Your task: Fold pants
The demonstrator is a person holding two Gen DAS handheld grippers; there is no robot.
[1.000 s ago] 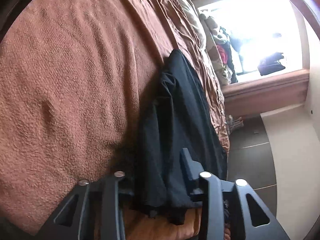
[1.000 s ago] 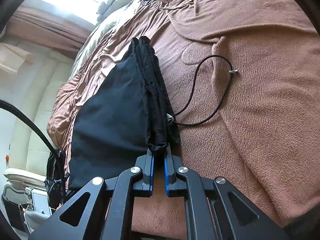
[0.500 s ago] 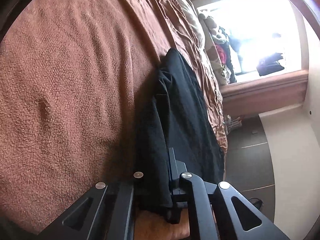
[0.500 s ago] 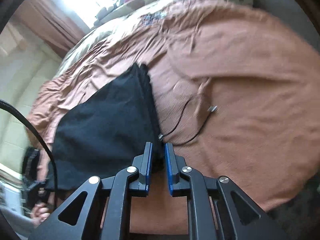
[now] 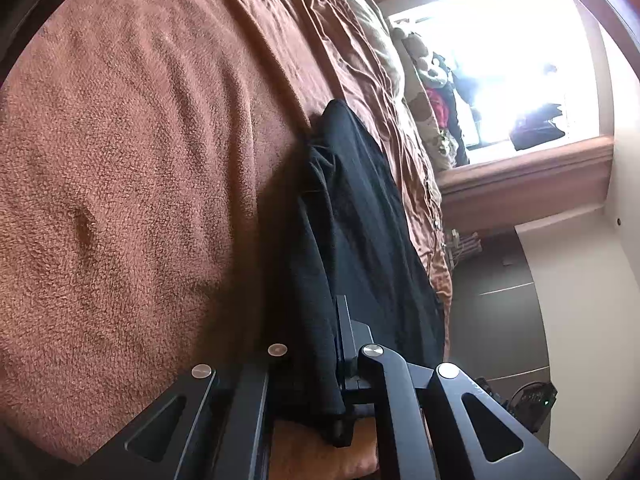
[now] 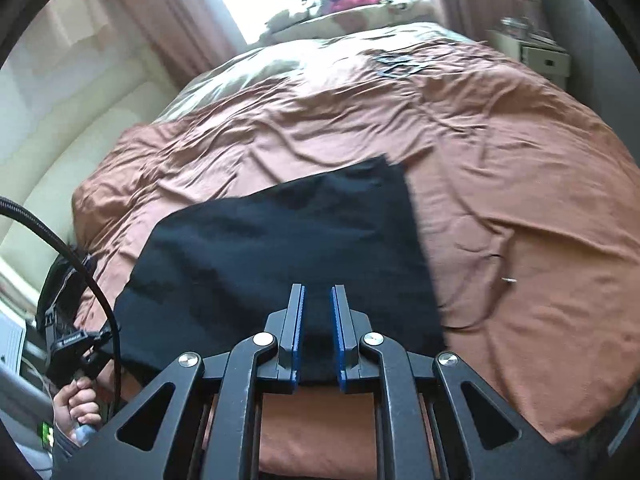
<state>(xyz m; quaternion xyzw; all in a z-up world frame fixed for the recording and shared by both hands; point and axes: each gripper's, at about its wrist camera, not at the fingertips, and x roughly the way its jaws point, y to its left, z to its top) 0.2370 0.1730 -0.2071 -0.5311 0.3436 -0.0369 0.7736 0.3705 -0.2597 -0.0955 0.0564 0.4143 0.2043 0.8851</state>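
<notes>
Left wrist view looks along the bed, which is covered with a brown fleecy blanket, and the black pants lie on it in a long folded strip that runs away from the camera toward the bright window. The left gripper has just been closing and now pinches the near end of that strip: black cloth is bunched between its two fingers, and one dark finger presses against the fabric's right side. Beyond the pants, at the bed's far edge, a heap of mixed clothes sits under the window.

From the right wrist view the pants show as a broad dark rectangle spread flat on the bed's near left part, with one corner pointing toward the middle of the bed. The right gripper hangs above the near edge of the pants with a narrow gap between its blue-lined fingers; its jaws have just been opening slightly, and nothing is caught between them, only the cloth seen below through the gap. A thin black cord lies looped on the blanket just right of the pants. At the bed's near left corner a person's hand grips a handle, with a black cable arching above it.
</notes>
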